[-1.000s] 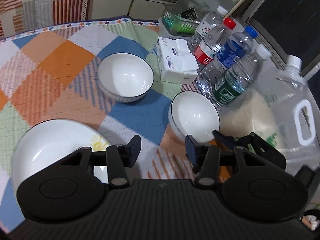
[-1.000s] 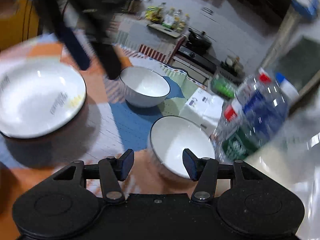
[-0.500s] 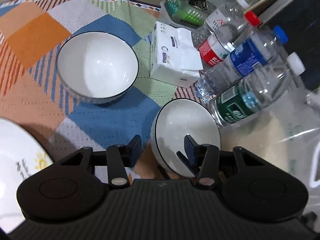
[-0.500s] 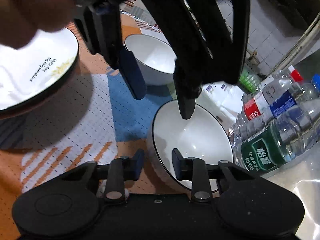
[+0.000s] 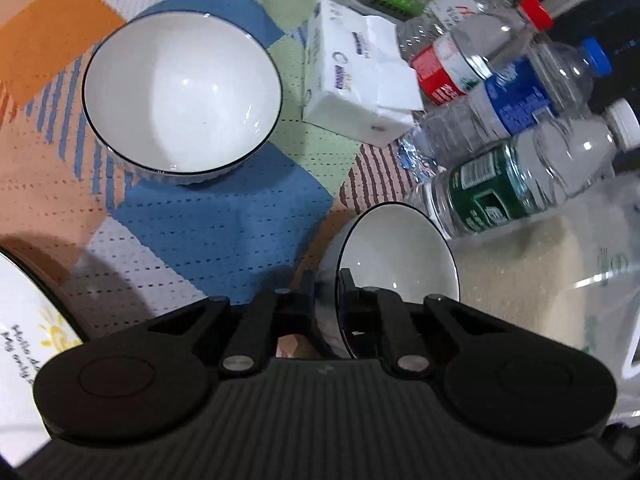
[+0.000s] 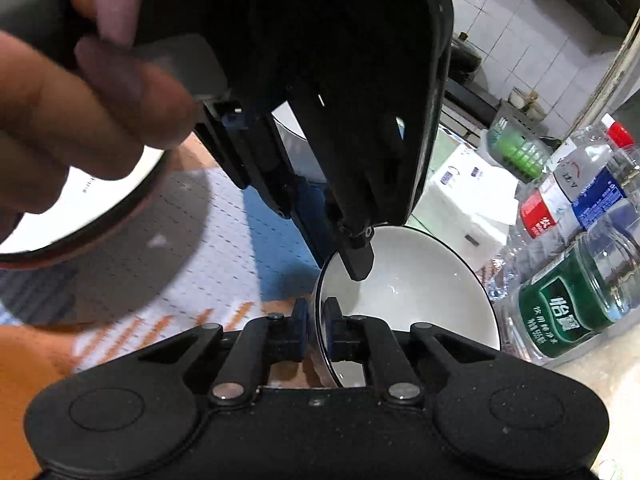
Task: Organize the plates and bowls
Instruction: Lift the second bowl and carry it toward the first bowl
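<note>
Left hand-held gripper (image 5: 325, 300): its jaws have just been closing and now clamp the near-left rim of the near bowl (image 5: 400, 256), one finger outside the wall, one inside.
Right hand-held gripper (image 6: 315, 320): its jaws have just been closing too; they pinch the same bowl's rim on its left edge, nearer than the left gripper's hold.
Near bowl: white with a thin dark rim, on the right part of the bench (image 5: 208, 216), just beside the lying bottles (image 5: 516, 176).
Far bowl (image 5: 182, 94): same make, upright and empty, well apart, farther and to the left on the patchwork cloth.
Plate (image 5: 28, 328): white with a small yellow print, at the near left edge, only partly in view.
Tissue pack (image 5: 356, 76): white, far right of the far bowl, next to the bottles.
Person's hand (image 6: 72, 112): in the right wrist view, wrapped round the left gripper's body, above the plate.
</note>
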The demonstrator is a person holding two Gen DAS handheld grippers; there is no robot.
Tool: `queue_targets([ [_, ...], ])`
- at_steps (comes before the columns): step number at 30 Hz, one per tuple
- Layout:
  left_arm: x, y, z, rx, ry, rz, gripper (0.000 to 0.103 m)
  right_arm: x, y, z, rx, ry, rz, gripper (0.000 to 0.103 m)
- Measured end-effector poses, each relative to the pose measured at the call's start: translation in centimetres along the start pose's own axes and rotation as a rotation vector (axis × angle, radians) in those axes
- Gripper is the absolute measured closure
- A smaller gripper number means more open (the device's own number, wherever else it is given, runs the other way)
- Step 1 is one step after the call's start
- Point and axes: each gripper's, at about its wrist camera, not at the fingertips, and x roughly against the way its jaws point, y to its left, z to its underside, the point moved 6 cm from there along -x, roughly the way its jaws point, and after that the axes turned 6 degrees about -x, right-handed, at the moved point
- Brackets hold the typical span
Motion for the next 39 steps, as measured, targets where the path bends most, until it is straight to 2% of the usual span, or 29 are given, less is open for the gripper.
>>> queue_targets([
  [5,0.9,-0.5,0.2,-0.054,0.032,-0.037,0.092,1.0,0.7,0.1,-0.002,-0.019,-0.032,0.093],
  [8,1.3,-0.9,0.4,-0.107,0.023,-0.053,0.09,1.6,0.9,0.2,-0.01,-0.024,-0.053,0.093],
  [12,1.0,-0.8,1.3,-0.138,0.033,-0.099,0.089,2.4,1.2,-0.2,-0.034,-0.041,-0.12,0.093],
  [16,1.0,-0.6,2.2,-0.18,0.049,-0.128,0.093,2.9,2.0,0.3,-0.042,-0.045,-0.106,0.093],
  [17,0.8,-0.3,2.5,-0.188,0.061,-0.145,0.096,3.1,2.0,0.5,-0.058,-0.056,-0.096,0.084],
  [18,0.6,0.0,2.7,-0.195,0.071,-0.153,0.096,3.6,2.0,0.7,-0.076,-0.064,-0.09,0.069],
  [20,0.6,0.6,2.9,-0.19,0.08,-0.148,0.097,5.3,1.6,1.0,-0.132,-0.102,-0.075,0.058],
  [24,0.7,0.8,2.9,-0.175,0.078,-0.141,0.097,8.1,0.2,2.3,-0.282,-0.131,-0.035,0.057],
  [27,0.8,0.6,2.9,-0.189,0.079,-0.151,0.097,8.8,-1.4,3.8,-0.458,-0.097,-0.006,0.056],
  [30,0.8,0.5,3.0,-0.188,0.078,-0.15,0.097,8.0,-2.5,5.1,-0.575,-0.035,0.017,0.056],
  [33,0.7,0.6,3.0,-0.185,0.077,-0.15,0.097,7.2,-3.3,5.5,-0.701,-0.035,-0.014,0.056],
  [35,0.7,0.8,3.1,-0.177,0.077,-0.143,0.097,6.5,-3.8,5.8,-0.762,-0.025,0.018,0.051],
  [37,0.9,0.8,3.3,-0.18,0.07,-0.134,0.097,5.2,-4.2,6.1,-0.802,-0.003,0.037,0.051],
  [38,1.0,0.8,3.4,-0.183,0.065,-0.132,0.097,4.4,-4.4,6.2,-0.815,0.005,0.036,0.057],
  [39,1.1,0.7,3.5,-0.183,0.06,-0.131,0.097,4.0,-4.3,6.2,-0.814,0.003,0.029,0.067],
])
